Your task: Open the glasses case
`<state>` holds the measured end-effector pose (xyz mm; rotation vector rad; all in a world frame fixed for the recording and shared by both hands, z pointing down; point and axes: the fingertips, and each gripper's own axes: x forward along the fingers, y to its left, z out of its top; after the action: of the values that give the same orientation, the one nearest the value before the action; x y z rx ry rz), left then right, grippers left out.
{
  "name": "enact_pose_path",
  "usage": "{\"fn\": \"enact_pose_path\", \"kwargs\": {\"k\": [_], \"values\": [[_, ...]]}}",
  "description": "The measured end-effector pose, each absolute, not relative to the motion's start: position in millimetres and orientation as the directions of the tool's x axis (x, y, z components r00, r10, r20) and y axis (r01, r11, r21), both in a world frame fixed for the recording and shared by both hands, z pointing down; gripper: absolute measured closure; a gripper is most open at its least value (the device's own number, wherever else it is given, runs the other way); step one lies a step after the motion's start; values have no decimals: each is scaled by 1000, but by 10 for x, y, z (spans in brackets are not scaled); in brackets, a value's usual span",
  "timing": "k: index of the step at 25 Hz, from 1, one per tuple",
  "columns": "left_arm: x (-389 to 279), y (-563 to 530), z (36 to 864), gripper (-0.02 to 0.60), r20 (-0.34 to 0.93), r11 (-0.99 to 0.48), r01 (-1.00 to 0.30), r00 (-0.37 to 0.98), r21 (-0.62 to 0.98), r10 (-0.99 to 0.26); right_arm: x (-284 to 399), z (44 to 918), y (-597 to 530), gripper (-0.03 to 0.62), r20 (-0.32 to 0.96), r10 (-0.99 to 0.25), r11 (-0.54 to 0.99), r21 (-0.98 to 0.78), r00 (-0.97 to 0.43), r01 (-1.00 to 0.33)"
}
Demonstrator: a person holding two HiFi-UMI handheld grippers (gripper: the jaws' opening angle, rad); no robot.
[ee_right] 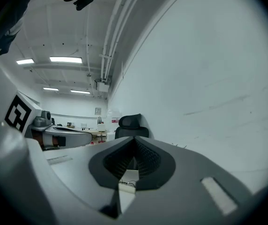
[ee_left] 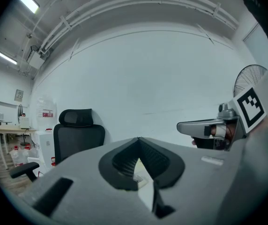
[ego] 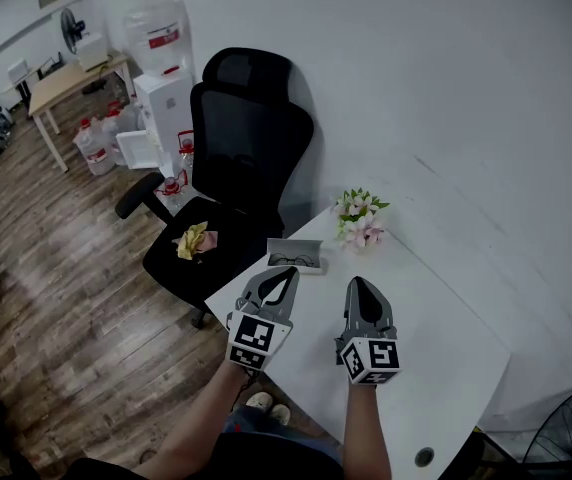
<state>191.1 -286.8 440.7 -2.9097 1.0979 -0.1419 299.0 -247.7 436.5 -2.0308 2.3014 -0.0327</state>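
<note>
Glasses case [ego: 296, 256] sits lid-up, opening looks done | left gripper [ego: 288, 273], right gripper [ego: 358, 283] pressed together, empty | next: likely only confirm lid holds

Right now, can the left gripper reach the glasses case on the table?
Probably yes. The glasses case lies just ahead of the left gripper on the white table, with nothing between them. The flowers stand off to the side.
</note>
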Motion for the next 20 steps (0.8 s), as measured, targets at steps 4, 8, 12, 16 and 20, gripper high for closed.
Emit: {"fn": "enact_pose_path", "kwargs": {"k": [4, 8, 12, 16, 20], "values": [[1920, -2856, 4392, 574, 70, -754, -654, 750, -63, -657, 3016, 4391, -2426, 594, -39, -994, 102, -81, -99, -991], [1912, -2856, 4389, 574, 70, -752, -656, 748, -67, -659, 3048, 4403, -2411, 589, -34, -996, 85, -98, -82, -991], [1891, -2865, 4381, 574, 71, -749, -659, 746, -69, -663, 3076, 4442, -2392, 589, -25, -997, 73, -108, -71, -991], [1879, -2866, 4401, 574, 73, -749, -660, 745, -66, -663, 3067, 4450, -2386, 589, -23, -997, 73, -108, -71, -991], [1915, -2878, 4409, 574, 74, -752, -656, 749, -65, -659, 3063, 4449, -2399, 589, -24, -997, 75, -105, -73, -992]]}}
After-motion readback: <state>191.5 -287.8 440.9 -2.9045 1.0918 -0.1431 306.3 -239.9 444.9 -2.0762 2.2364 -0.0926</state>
